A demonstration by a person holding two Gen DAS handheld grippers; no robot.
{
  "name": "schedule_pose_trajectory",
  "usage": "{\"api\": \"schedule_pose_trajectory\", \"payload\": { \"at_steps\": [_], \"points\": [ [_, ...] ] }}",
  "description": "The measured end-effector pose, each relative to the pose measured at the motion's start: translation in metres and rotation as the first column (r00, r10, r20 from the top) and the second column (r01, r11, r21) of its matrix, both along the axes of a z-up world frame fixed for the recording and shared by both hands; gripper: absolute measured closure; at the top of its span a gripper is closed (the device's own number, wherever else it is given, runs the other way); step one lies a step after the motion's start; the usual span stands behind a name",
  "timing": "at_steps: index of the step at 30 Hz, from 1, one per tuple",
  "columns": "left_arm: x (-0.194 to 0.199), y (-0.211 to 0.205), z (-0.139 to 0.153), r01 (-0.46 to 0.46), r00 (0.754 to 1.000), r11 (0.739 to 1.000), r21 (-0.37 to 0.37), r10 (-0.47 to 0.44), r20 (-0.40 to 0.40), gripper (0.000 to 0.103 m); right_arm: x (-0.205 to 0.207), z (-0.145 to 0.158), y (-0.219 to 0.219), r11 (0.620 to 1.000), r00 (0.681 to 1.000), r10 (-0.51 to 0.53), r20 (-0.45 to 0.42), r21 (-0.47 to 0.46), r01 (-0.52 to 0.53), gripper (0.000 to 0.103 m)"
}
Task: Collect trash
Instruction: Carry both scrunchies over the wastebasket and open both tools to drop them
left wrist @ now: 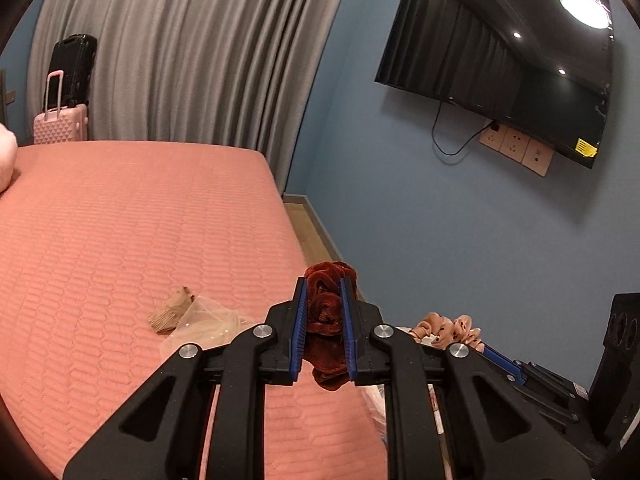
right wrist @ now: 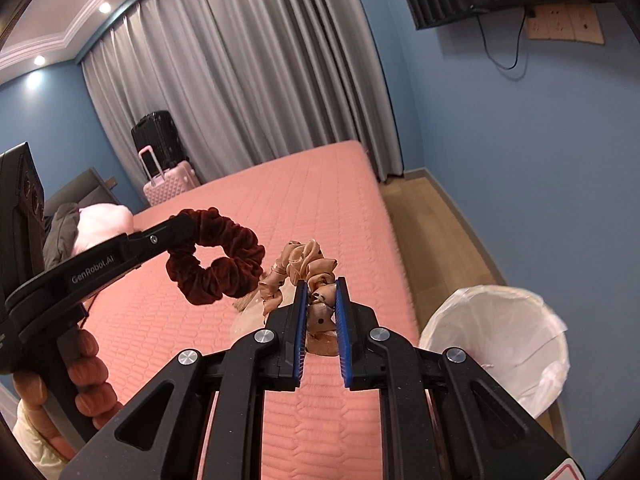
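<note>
My left gripper (left wrist: pixel 325 286) is shut on a dark red velvet scrunchie (left wrist: pixel 326 320), held above the pink bed (left wrist: pixel 120 240). In the right wrist view that same scrunchie (right wrist: pixel 216 256) hangs as a ring from the left gripper's tips at the left. My right gripper (right wrist: pixel 322 286) is shut on a beige dotted satin scrunchie (right wrist: pixel 298 268), also seen in the left wrist view as the beige scrunchie (left wrist: pixel 448 328) at the right. A crumpled tan scrap (left wrist: pixel 170 312) and a clear plastic bag (left wrist: pixel 208 320) lie on the bed below.
A white-lined trash bin (right wrist: pixel 504 344) stands on the wood floor right of the bed. A wall television (left wrist: pixel 500 64) hangs on the blue wall. Pink and black suitcases (right wrist: pixel 168 176) stand by the grey curtains. A person's hand (right wrist: pixel 84 368) grips the left handle.
</note>
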State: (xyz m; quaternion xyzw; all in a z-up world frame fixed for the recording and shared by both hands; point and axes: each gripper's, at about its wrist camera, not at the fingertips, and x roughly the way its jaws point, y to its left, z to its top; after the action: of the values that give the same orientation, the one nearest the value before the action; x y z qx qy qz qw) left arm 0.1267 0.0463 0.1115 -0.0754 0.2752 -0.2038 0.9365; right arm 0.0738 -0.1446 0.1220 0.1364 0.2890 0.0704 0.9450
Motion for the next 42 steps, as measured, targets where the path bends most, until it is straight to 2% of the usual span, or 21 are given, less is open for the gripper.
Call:
{"api": "schedule_pose_trajectory", "payload": {
  "at_steps": [7, 15, 25, 37, 39, 41, 42],
  "points": [
    [-0.013, -0.039, 0.02, 0.089, 0.995, 0.996, 0.022, -0.09, 0.046, 0.087, -0.016, 0.025, -0.035, 0.998, 0.996, -0.064, 0.055, -0.012, 0.065, 0.09],
    [-0.024, -0.083, 0.027, 0.168, 0.984, 0.985, 0.041, -0.17, 0.057, 0.087, -0.028, 0.033, -0.07, 0.991, 0.989, -0.127, 0.074, -0.024, 0.129, 0.09],
    [-0.019, -0.123, 0.02, 0.253, 0.966, 0.966, 0.057, -0.255, 0.037, 0.086, -0.017, 0.022, -0.097, 0.981, 0.981, -0.186, 0.048, -0.046, 0.188, 0.09],
    [0.001, -0.16, 0.002, 0.287, 0.958, 0.955, 0.07, -0.286, -0.016, 0.084, -0.001, -0.004, -0.115, 0.972, 0.973, -0.231, -0.01, -0.042, 0.23, 0.089],
    [0.005, -0.164, 0.0, 0.279, 0.96, 0.957, 0.072, -0.279, -0.02, 0.077, 0.002, -0.009, -0.115, 0.971, 0.972, -0.236, -0.02, -0.037, 0.235, 0.087],
    [0.006, -0.166, -0.001, 0.275, 0.961, 0.959, 0.068, -0.274, -0.019, 0.06, 0.004, -0.012, -0.116, 0.969, 0.97, -0.244, -0.026, -0.037, 0.243, 0.085],
    [0.006, -0.167, -0.001, 0.271, 0.963, 0.96, 0.069, -0.271, -0.018, 0.056, 0.005, -0.014, -0.117, 0.969, 0.969, -0.247, -0.025, -0.038, 0.246, 0.085]
  ]
}}
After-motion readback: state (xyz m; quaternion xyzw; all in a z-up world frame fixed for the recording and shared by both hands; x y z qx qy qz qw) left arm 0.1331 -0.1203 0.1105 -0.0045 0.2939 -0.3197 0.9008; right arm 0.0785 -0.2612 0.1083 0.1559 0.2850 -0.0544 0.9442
